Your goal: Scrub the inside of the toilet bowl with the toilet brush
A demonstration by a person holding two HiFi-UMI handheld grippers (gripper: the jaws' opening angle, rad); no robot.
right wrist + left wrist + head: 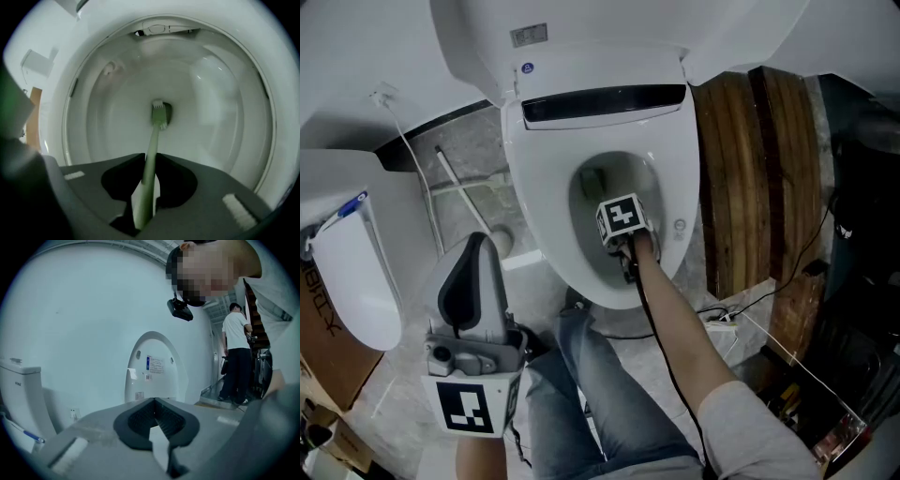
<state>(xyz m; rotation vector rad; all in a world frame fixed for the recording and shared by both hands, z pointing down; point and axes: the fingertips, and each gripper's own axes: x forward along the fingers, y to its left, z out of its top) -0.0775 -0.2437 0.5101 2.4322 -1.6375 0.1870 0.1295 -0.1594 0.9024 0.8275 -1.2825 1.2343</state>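
Brush (pixel 153 140) handle clamped in your right gripper (pixel 150 158), low over the bowl (pixel 225 117); head down at its bottom, by the outlet. Press lightly, circle up the walls toward the rim. Your left gripper (pixel 153 400): jaws together, empty, outside the bowl.

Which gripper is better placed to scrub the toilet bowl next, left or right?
Right. The right gripper is shut on the toilet brush, whose head sits deep in the toilet bowl. The left gripper is shut, empty and outside the bowl.
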